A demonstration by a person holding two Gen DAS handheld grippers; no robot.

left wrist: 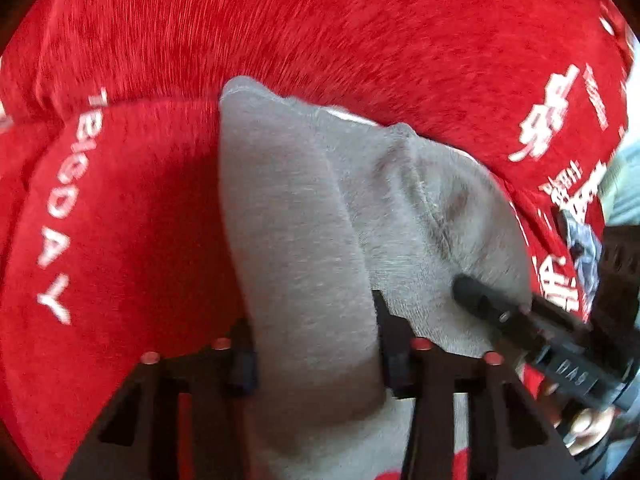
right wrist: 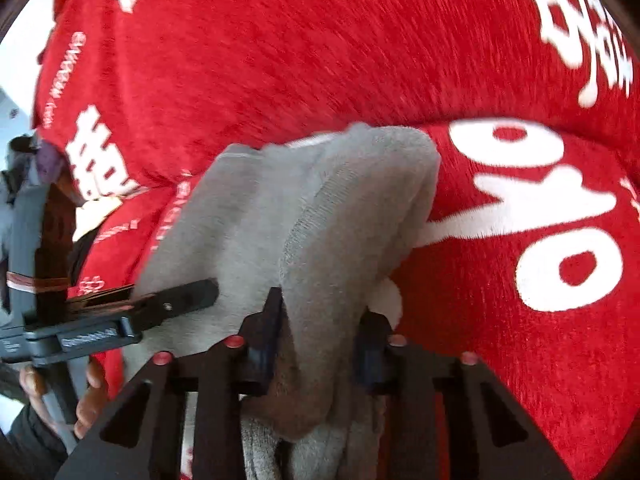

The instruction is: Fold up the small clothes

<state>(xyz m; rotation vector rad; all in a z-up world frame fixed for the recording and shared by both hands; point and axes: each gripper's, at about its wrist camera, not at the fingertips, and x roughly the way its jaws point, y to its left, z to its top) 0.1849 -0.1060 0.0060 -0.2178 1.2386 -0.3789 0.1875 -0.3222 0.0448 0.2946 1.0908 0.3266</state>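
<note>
Both grippers, left gripper and right gripper, pinch the near edge of a grey garment. It lies bunched on the red blanket; folding looks barely begun.

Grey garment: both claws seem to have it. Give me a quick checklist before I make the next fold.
1. Left claw has grey garment between its fingers: ok.
2. Right claw grips a bunched fold of the same garment: ok.
3. Each claw holds a single layer: cannot tell; the cloth is bunched.
4. Claws apart from each other: ok, though close.
5. Red blanket free of both grips: cannot tell.
6. Garment edges aligned: not ok, it lies crumpled.
</note>
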